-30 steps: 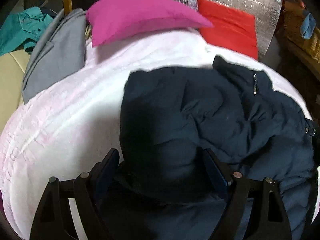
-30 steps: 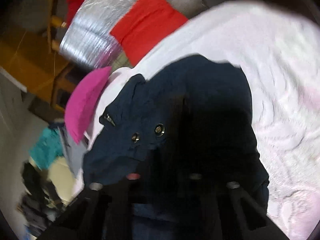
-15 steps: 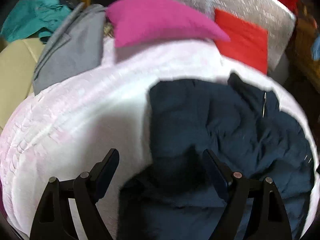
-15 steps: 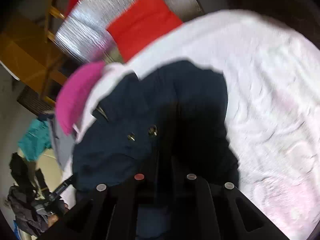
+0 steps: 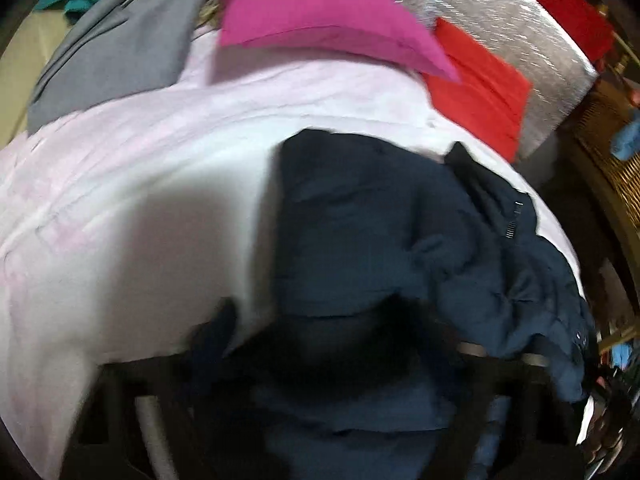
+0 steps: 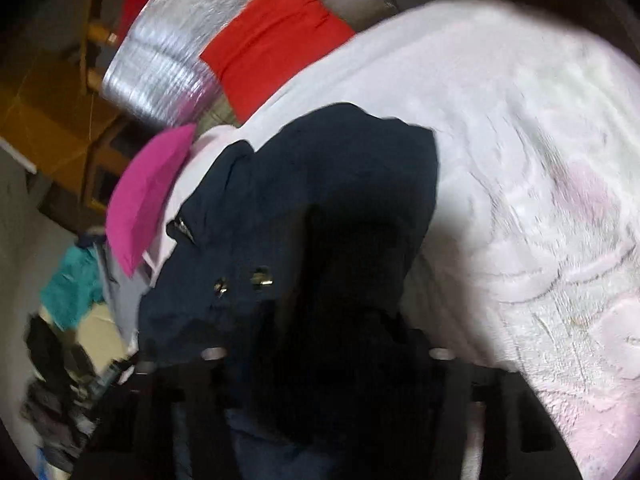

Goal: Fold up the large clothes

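Note:
A dark navy padded jacket (image 5: 360, 220) lies crumpled on a pale pink bedspread (image 5: 140, 160). My left gripper (image 5: 328, 320) hangs over its near edge, and its jaws are closing. A dark fold sits between them, while white bedspread still shows between the left finger and the cloth. In the right wrist view the jacket (image 6: 340, 168) shows its metal snaps. My right gripper (image 6: 328, 320) is over its near end with the jaws opening. A shadowed fold lies between the spread fingers, and the fingertips are lost in the dark.
A magenta pillow (image 5: 312, 12), a red pillow (image 5: 480, 92) and a silver mat (image 5: 500, 12) line the head of the bed. A grey garment (image 5: 120, 52) lies at the far left. A teal garment (image 6: 72, 288) and dark clutter lie beside the bed. Wicker furniture (image 5: 616, 160) stands on the right.
The right jaws, shut on the jacket before, have spread apart. The left gripper has shifted and rolled, so the jacket sits further right in its view. Both views are blurred.

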### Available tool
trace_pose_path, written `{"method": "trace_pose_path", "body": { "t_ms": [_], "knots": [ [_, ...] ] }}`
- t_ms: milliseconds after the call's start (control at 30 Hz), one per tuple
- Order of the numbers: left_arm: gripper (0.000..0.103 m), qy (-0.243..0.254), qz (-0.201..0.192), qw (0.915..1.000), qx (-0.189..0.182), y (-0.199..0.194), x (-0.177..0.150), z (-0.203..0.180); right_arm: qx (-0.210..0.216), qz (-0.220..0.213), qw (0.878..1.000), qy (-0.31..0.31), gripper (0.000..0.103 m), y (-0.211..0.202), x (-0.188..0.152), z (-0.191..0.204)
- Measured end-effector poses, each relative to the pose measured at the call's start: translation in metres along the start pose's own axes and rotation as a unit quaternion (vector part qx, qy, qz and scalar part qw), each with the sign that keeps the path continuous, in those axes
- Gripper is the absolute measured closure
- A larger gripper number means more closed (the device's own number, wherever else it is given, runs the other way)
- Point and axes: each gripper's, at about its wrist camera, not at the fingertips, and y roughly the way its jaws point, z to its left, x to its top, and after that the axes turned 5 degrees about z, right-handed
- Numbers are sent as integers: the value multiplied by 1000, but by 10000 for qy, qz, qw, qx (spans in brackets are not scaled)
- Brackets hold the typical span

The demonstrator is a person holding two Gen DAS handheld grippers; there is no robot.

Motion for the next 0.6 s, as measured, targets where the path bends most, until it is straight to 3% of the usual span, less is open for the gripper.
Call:
{"method": "trace_pose_path", "body": {
  "t_ms": [67,167,233,267,400,500,600],
  "knots": [
    [46,107,-77,9998,156,-1,2,-6,-186,-334,9988,-319,70,-8,-2,22],
    [42,254,-26,9982,550,5,-1,-12,-633,-795,9911,-855,72,-18,-7,44],
    [27,230,17,9978,622,8,-4,-11,-961,-423,9920,-694,72,6,-5,30],
    [26,232,32,9973,695,8,-5,-11,-1011,-283,9927,-588,72,14,-4,24],
    [24,143,-39,9959,895,-5,-6,-8,-839,-274,9955,-337,66,1,-2,21],
    [24,303,-450,9928,1065,-31,-8,-18,-844,-573,9946,-206,56,-25,-6,26],
    [24,570,-911,9923,620,-58,-18,-39,-400,-970,9943,-169,55,-55,-14,31]
  ]
}}
